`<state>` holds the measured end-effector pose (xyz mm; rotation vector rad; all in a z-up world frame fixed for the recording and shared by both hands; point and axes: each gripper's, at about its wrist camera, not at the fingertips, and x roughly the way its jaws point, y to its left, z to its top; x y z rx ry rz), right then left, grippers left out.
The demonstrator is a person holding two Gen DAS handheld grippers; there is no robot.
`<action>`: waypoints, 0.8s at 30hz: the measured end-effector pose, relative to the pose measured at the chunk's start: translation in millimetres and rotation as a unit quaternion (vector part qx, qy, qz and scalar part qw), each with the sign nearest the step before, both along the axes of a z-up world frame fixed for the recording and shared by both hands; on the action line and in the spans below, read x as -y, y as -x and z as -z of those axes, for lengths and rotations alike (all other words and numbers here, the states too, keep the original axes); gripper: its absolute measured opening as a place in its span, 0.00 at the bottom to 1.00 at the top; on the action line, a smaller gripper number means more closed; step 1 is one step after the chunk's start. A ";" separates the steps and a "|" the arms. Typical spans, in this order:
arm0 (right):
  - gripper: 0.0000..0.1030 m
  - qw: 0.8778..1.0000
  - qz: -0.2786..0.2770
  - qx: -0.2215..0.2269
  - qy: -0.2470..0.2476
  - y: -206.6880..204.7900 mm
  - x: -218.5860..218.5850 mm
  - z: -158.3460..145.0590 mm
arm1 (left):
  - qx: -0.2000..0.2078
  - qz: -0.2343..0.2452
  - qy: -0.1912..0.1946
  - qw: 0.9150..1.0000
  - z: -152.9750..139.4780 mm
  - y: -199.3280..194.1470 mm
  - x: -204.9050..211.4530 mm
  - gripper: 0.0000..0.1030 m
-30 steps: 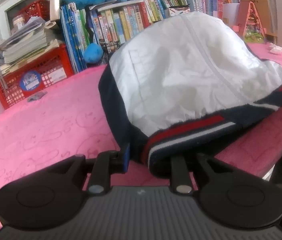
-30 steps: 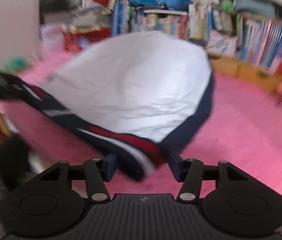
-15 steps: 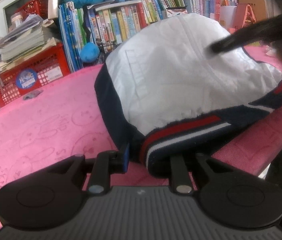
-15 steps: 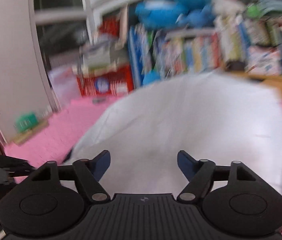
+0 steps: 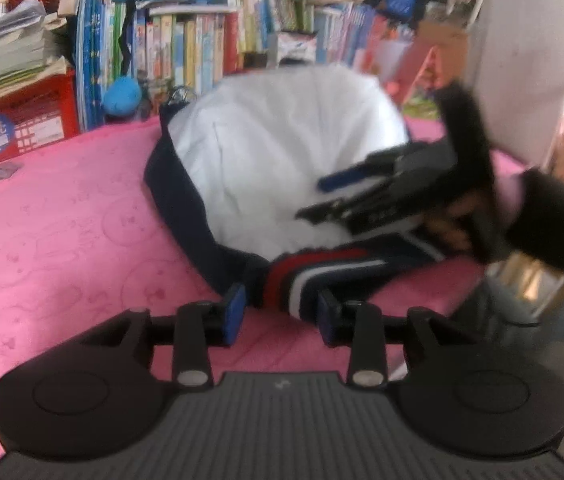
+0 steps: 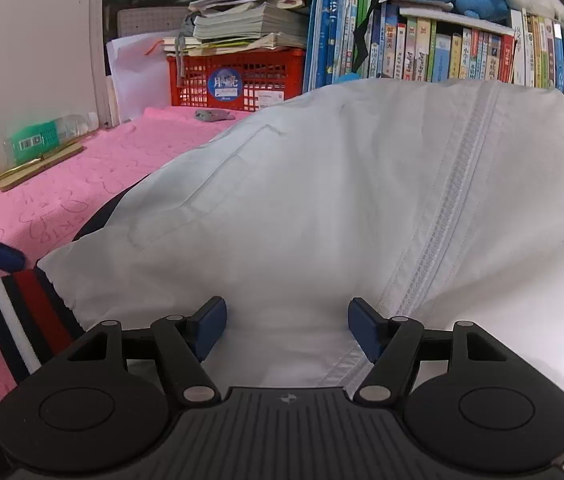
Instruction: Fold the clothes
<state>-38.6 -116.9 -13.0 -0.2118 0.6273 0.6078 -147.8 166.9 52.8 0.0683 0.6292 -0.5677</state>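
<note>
Fingers of the left gripper are opening, the striped hem of the white jacket loose between them on the pink cloth; right gripper hovers over the front, jaws apart and closing, empty; a smoothing step, I judge; next needs a fresh grip.

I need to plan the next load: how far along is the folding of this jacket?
Early. The white jacket already lies zipped and spread on the pink cloth. In hand: the left tongs are opening around the striped hem; the right tongs hover over the white front, closing slightly, gripping nothing. No finished fold shows, so all the folding remains.
</note>
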 end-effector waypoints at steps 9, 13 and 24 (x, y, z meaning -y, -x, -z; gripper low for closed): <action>0.69 1.000 0.004 0.013 0.016 -3.1 -13.9 2.2 | 0.064 -0.072 0.181 0.979 -47.8 -67.8 15.1 0.50; 0.69 1.000 -0.002 0.008 0.014 5.8 -9.0 -4.8 | 0.020 -0.123 0.113 0.986 -7.0 -104.7 53.7 0.50; 0.54 0.983 0.103 0.134 -0.066 -76.0 45.5 -111.4 | 0.029 -0.140 -0.008 0.990 55.0 -89.8 75.3 0.51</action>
